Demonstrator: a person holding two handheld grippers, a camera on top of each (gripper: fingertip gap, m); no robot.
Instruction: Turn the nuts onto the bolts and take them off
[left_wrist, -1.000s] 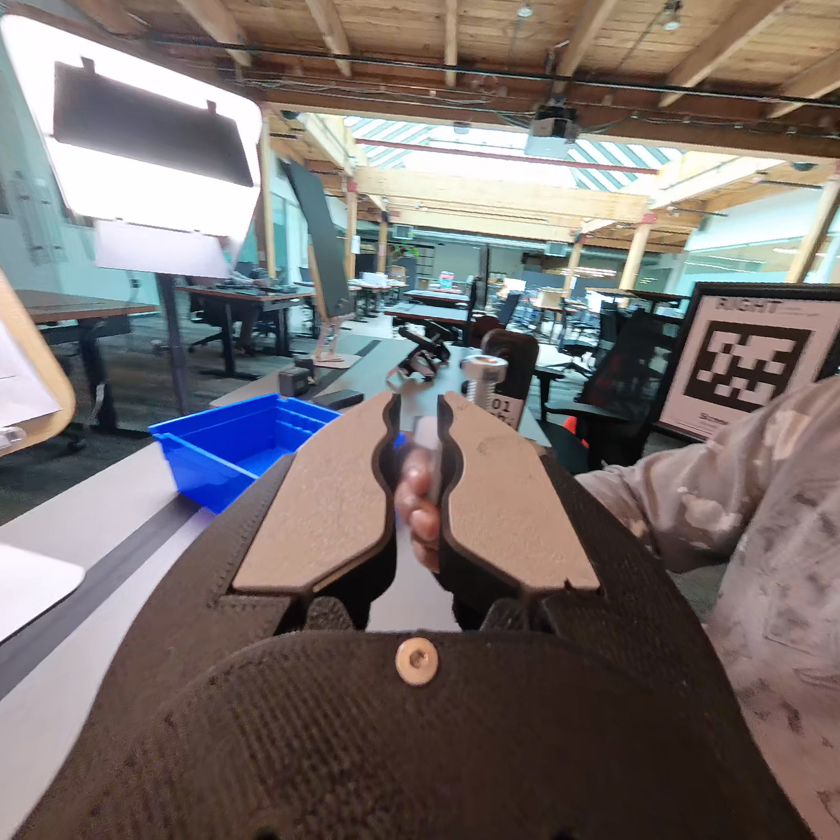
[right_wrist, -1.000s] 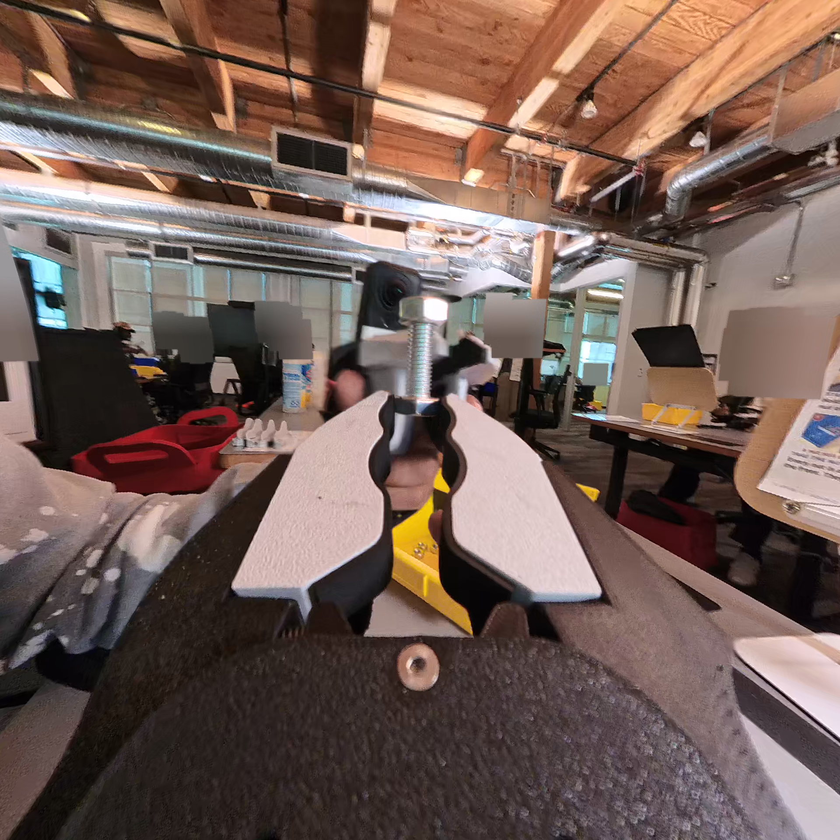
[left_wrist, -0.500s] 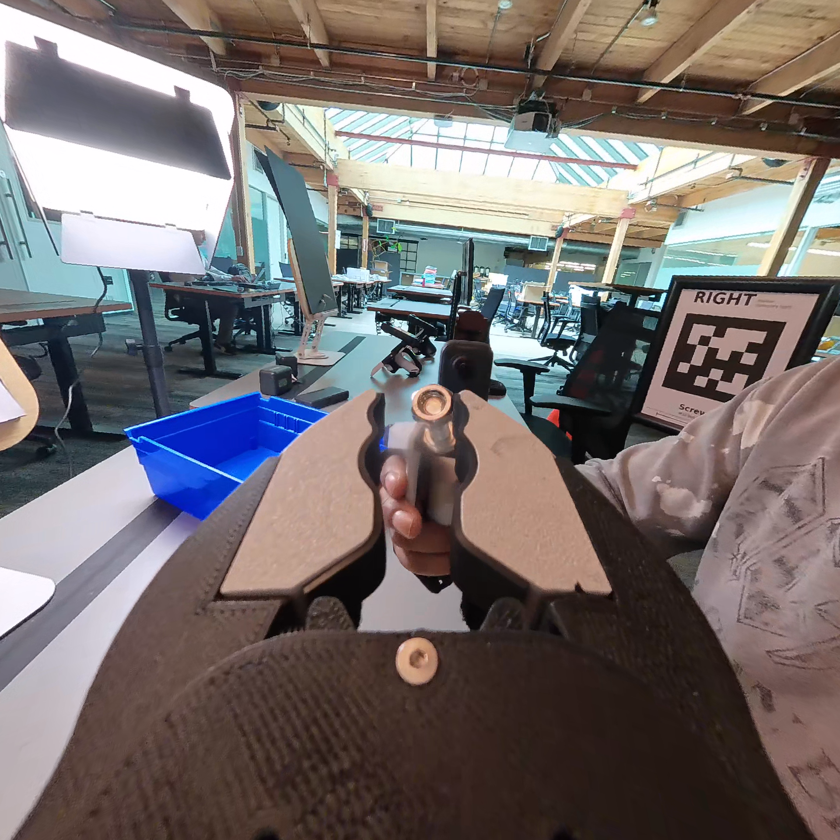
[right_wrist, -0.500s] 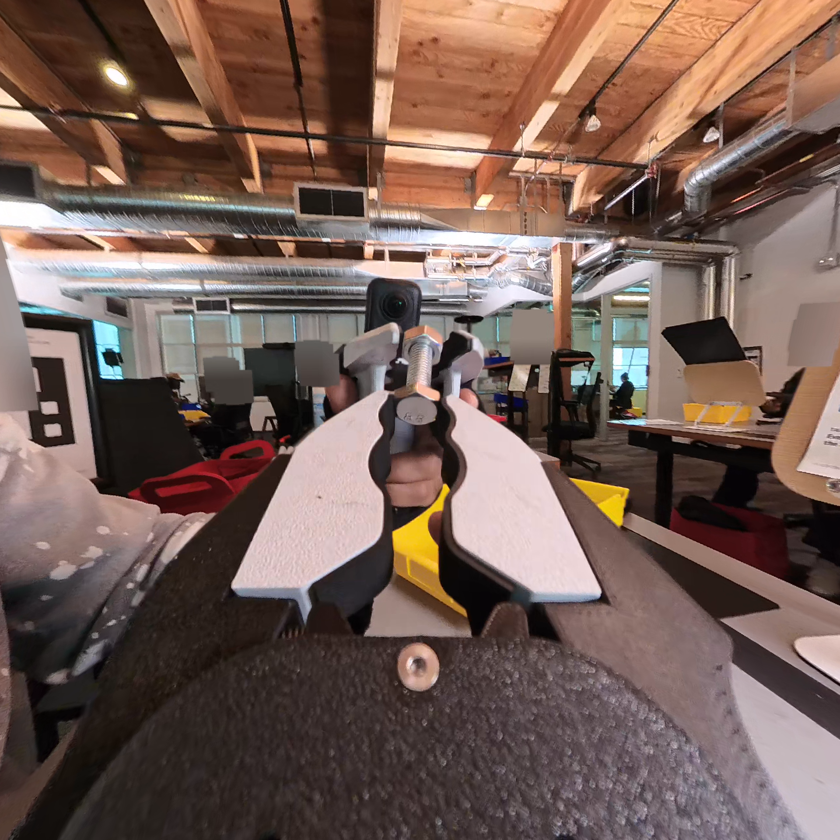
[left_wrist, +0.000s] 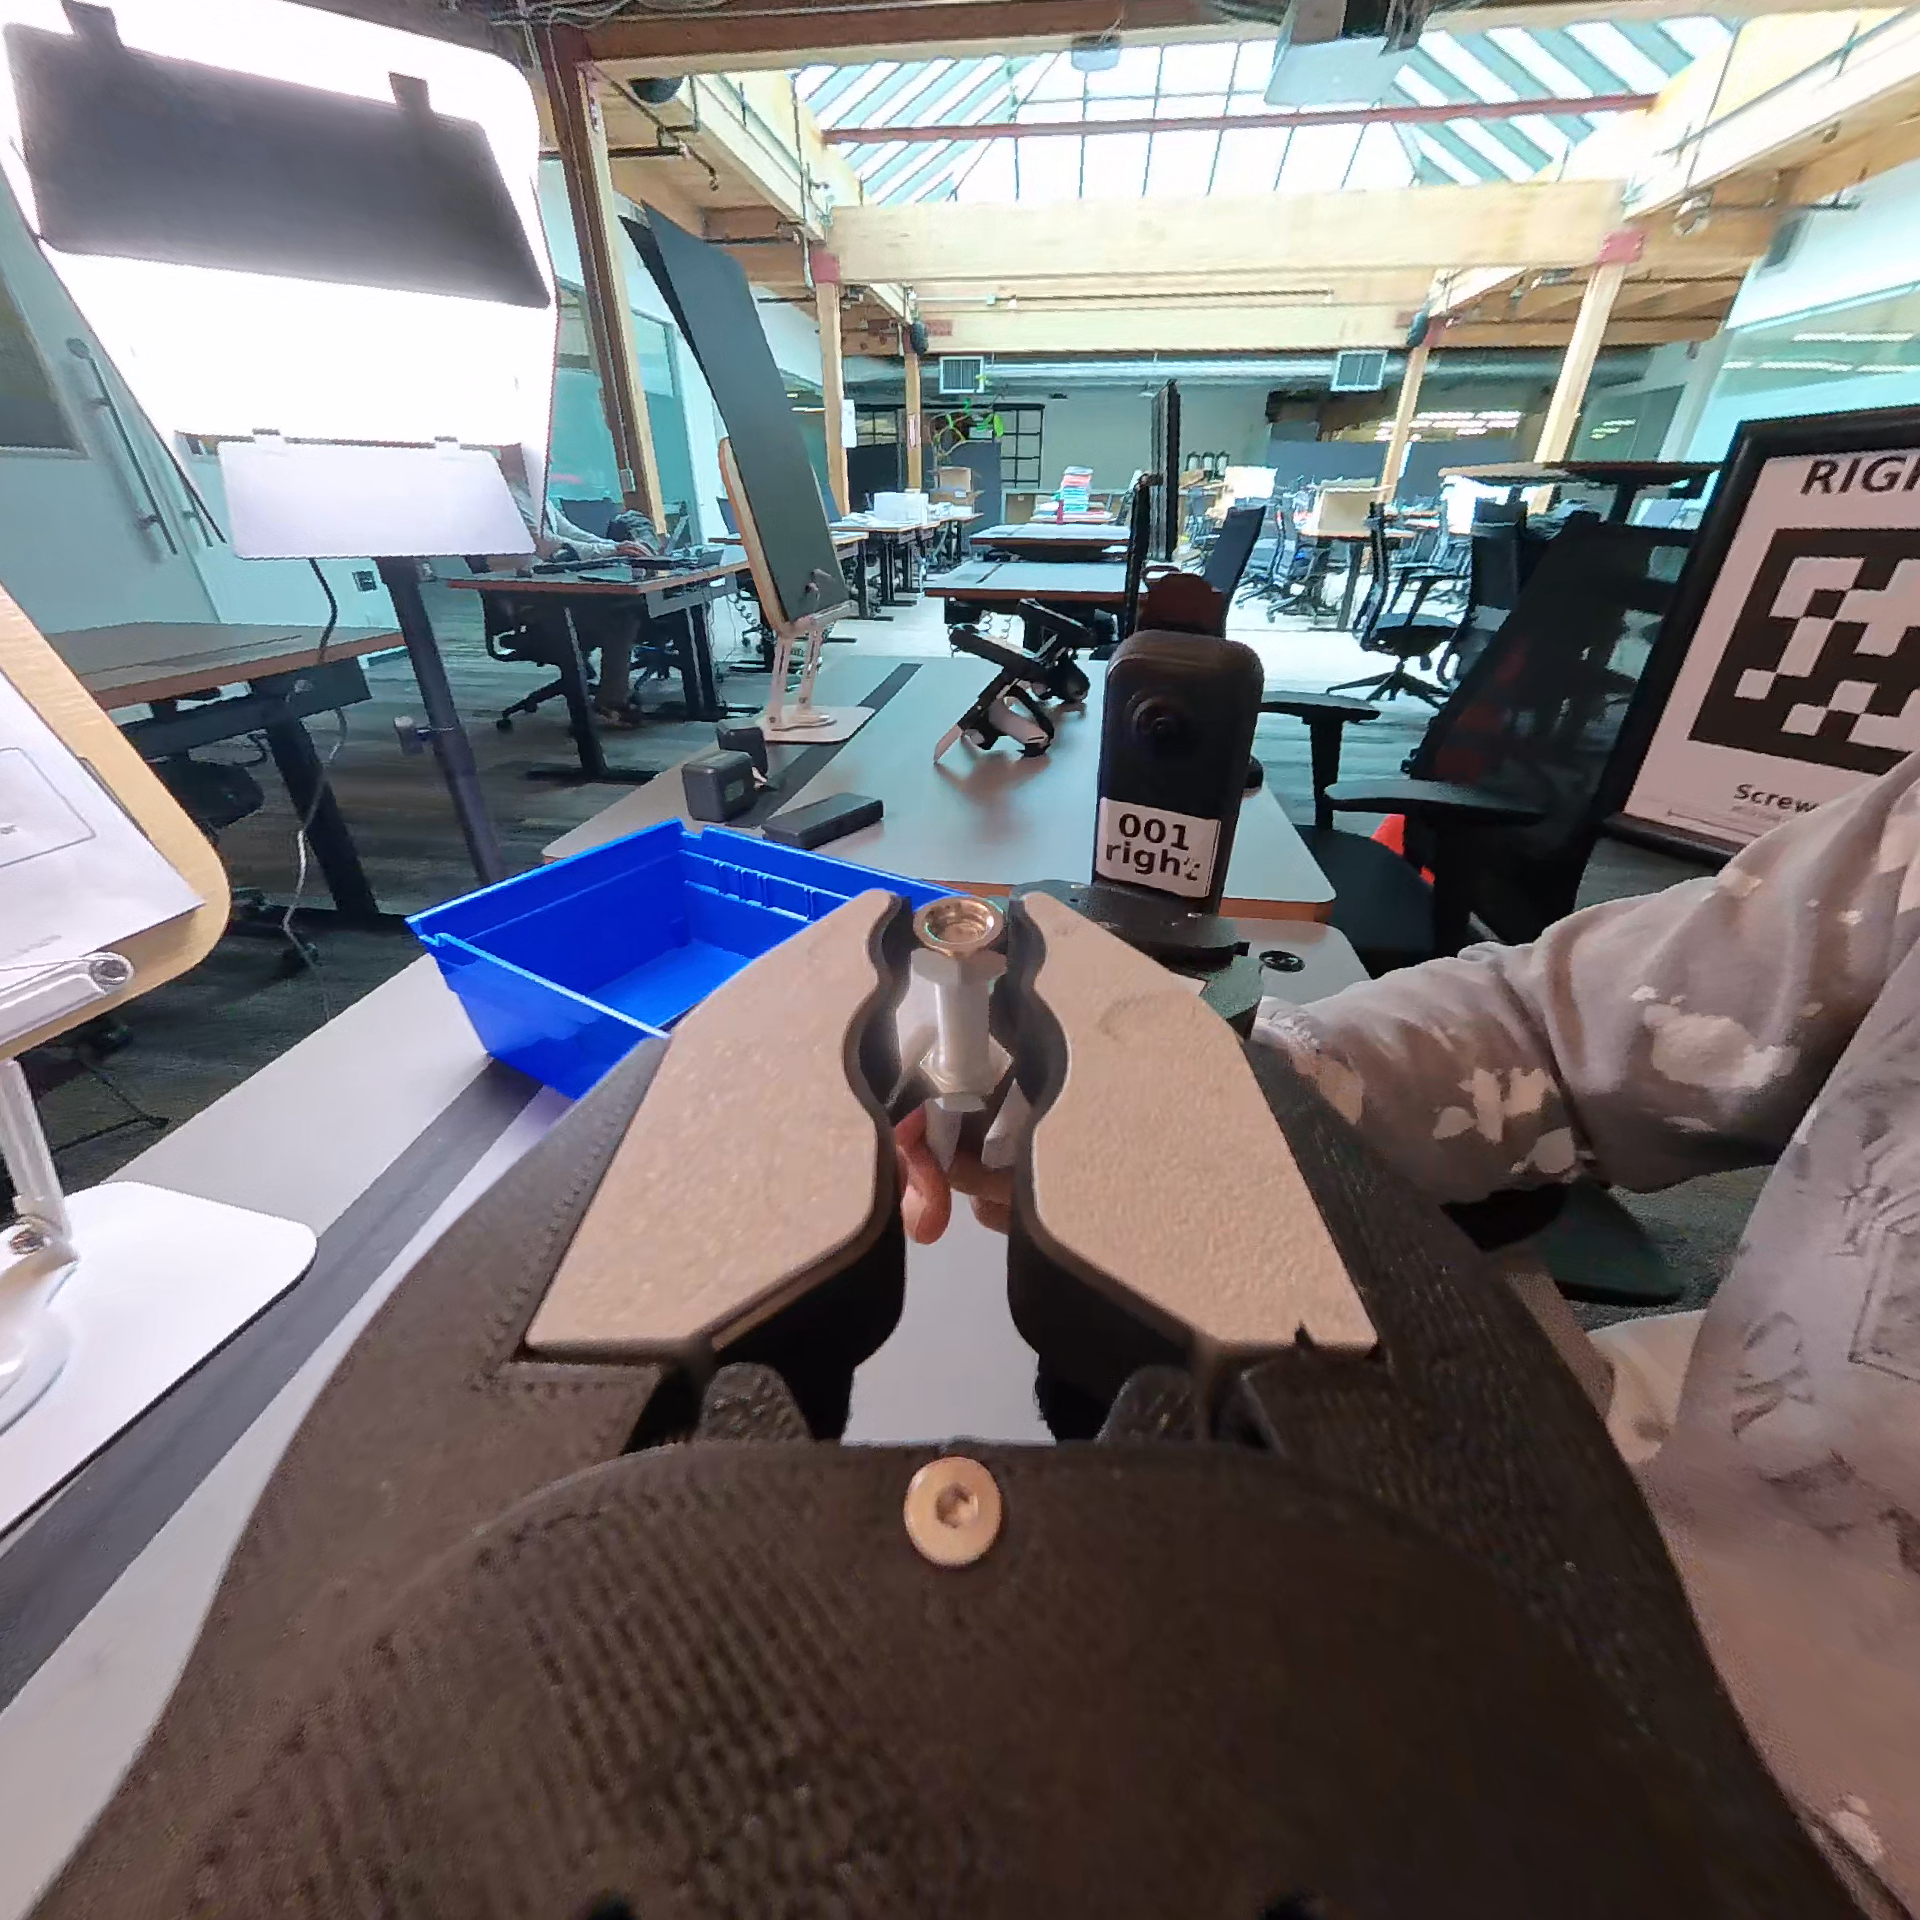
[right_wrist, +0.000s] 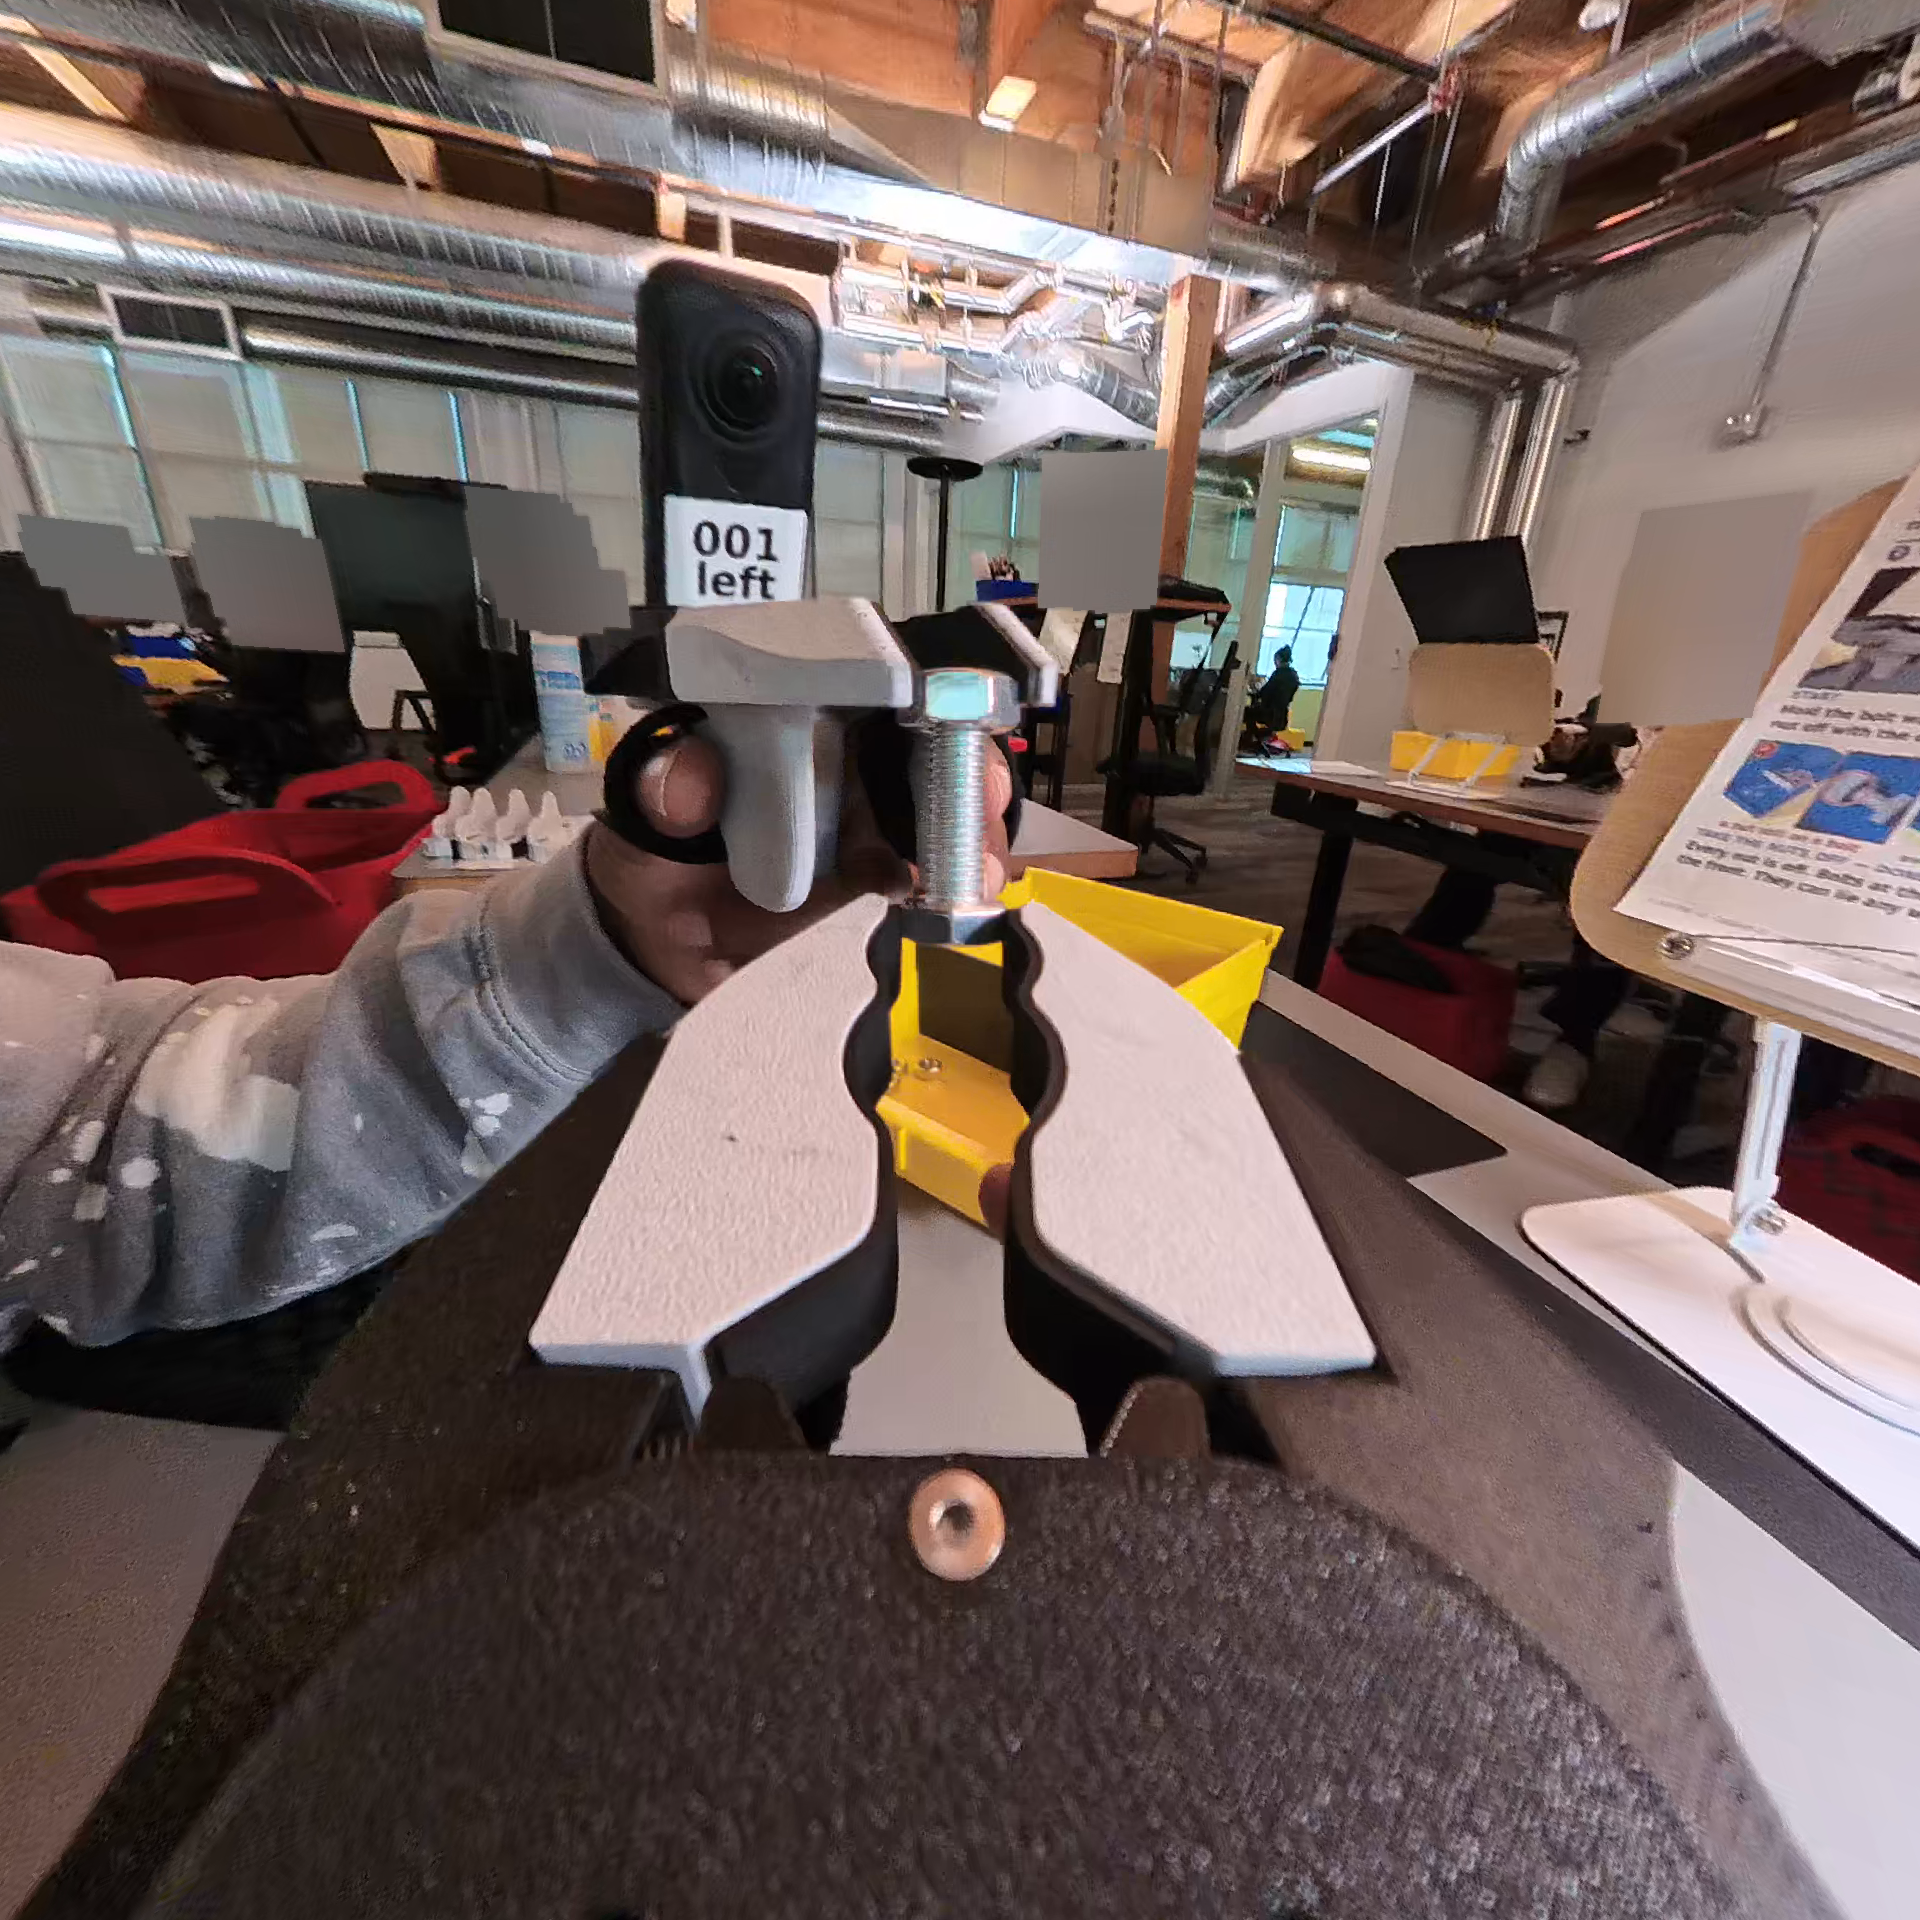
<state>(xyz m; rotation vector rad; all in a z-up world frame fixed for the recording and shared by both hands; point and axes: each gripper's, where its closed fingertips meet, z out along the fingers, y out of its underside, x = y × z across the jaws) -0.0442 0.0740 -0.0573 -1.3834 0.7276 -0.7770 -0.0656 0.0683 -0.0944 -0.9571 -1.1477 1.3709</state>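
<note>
While the bolt (right_wrist: 961, 800) head is pinched by the left tongs (right_wrist: 966, 681), the nut (right_wrist: 954, 923) is clamped in the right tongs (right_wrist: 951, 935), bolt upright.

Each camera sits close behind its own gripper, looking forward along the fingers just above the bench (left_wrist: 312, 1049). The two views face each other: both share the bolt (left_wrist: 956, 997) (right_wrist: 961, 810) held between them at close range.
</note>
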